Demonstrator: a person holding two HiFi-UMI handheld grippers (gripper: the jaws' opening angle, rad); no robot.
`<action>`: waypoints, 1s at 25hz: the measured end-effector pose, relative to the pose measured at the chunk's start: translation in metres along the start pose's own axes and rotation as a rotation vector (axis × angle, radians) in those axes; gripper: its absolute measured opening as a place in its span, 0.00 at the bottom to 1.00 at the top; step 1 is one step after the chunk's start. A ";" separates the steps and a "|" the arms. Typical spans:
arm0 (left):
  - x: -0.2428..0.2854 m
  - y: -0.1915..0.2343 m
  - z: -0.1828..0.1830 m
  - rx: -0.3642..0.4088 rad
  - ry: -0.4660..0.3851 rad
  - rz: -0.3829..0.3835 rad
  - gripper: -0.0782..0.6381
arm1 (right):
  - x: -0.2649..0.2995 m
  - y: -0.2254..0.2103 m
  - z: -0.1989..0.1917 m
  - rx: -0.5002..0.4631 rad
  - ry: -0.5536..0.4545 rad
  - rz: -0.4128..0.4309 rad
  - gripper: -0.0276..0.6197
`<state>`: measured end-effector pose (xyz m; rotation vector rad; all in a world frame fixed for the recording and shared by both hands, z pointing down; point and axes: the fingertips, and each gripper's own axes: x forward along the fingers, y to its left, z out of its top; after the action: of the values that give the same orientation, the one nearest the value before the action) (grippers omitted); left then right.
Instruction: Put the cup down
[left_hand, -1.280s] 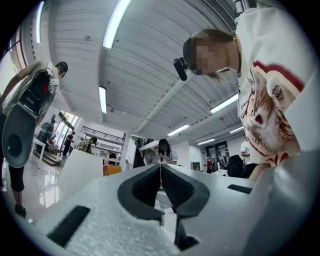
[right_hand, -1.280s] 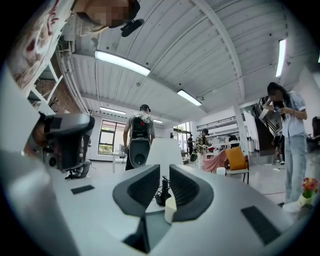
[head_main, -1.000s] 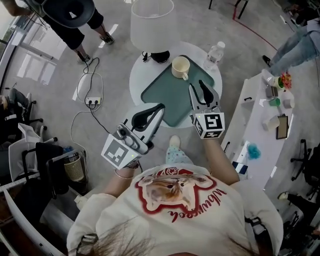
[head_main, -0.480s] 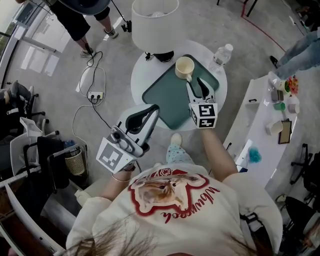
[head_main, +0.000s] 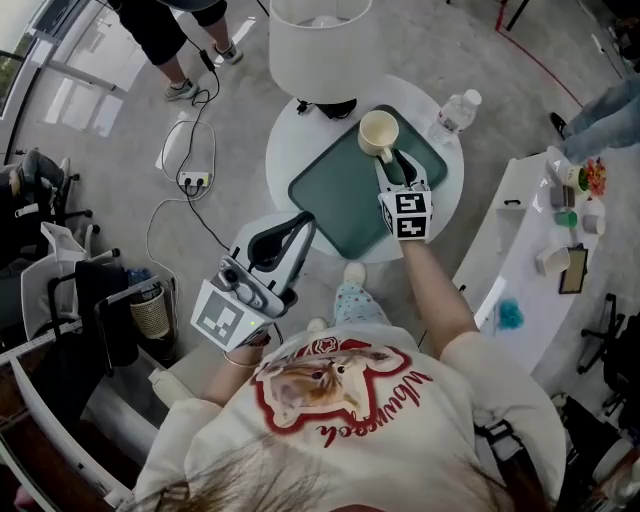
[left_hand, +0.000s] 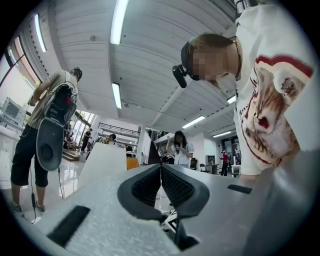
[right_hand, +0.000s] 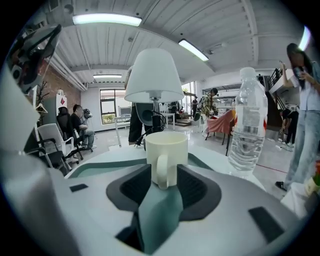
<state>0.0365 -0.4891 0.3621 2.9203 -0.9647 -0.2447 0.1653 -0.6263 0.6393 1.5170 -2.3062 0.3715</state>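
The cup (right_hand: 166, 147) stands upright on the tray (head_main: 330, 195), its handle between the released jaws of the right gripper (right_hand: 164, 182) — neither pad pressing it — while the left gripper (left_hand: 161, 172) has its jaws clenched, empty.

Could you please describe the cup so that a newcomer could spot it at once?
On the round white table with the lamp lies a green tray. The cup stands upright at the tray's far corner, near the bottle. It is a cream mug with one handle, opaque where the bottle is clear.
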 end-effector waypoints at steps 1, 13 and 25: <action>-0.001 0.001 0.001 0.003 -0.001 0.005 0.13 | 0.002 -0.001 -0.001 0.005 0.003 -0.003 0.27; -0.012 0.009 0.007 0.017 0.003 0.050 0.13 | 0.012 -0.003 -0.006 0.044 0.026 -0.035 0.15; -0.022 0.003 0.010 0.037 0.021 0.054 0.13 | 0.000 -0.004 0.017 0.025 -0.060 -0.045 0.14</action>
<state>0.0153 -0.4781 0.3550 2.9184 -1.0548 -0.1950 0.1663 -0.6349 0.6242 1.6097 -2.3173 0.3483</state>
